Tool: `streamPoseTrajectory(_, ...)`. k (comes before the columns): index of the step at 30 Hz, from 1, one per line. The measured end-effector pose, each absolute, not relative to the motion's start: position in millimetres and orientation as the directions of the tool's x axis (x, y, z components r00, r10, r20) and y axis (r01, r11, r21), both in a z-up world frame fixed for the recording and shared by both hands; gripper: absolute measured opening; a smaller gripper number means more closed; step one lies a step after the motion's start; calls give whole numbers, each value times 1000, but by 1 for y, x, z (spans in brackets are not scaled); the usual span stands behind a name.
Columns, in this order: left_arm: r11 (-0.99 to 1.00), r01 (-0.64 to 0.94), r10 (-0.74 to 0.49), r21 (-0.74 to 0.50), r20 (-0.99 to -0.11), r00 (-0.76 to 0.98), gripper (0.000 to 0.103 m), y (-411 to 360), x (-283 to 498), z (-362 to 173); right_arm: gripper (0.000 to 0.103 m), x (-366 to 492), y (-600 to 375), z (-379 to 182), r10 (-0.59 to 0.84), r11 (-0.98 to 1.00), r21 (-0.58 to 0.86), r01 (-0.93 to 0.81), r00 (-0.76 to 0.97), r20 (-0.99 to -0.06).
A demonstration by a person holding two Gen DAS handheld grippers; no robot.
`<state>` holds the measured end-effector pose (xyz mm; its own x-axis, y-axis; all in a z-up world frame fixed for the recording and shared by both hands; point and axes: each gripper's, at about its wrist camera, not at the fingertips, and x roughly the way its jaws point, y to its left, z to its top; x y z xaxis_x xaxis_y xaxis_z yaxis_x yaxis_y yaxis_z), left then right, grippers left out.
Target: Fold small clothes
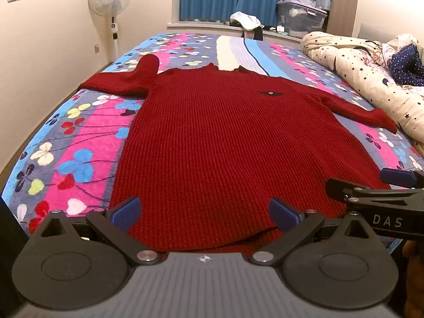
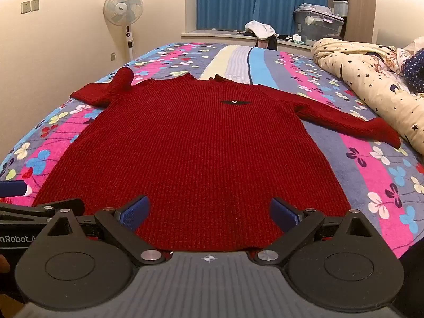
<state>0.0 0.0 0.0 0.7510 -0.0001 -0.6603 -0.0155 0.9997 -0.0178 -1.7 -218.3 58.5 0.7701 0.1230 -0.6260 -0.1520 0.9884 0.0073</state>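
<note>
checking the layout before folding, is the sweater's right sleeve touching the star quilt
Apart. The right wrist view shows a strip of bedspread between the sleeve cuff and the quilt.

White capital letters "DAS" stand on the black side of the right gripper point(image 1: 397, 185), seen at the right edge of the left wrist view. In the right wrist view, the black body of the left gripper point(image 2: 26, 198) carries white lettering cut off at the frame edge — only "nRobot.A" can be read. The small label on the standing fan's point(image 2: 123, 6) hub is too blurred to read.
</note>
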Motion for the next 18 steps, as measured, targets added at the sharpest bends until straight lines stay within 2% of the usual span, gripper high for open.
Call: streamPoseTrajectory(18, 1000, -15, 0, -18, -661, 750, 102, 1, 0, 0, 97, -2, -218, 55, 125, 988, 11, -152, 769, -626)
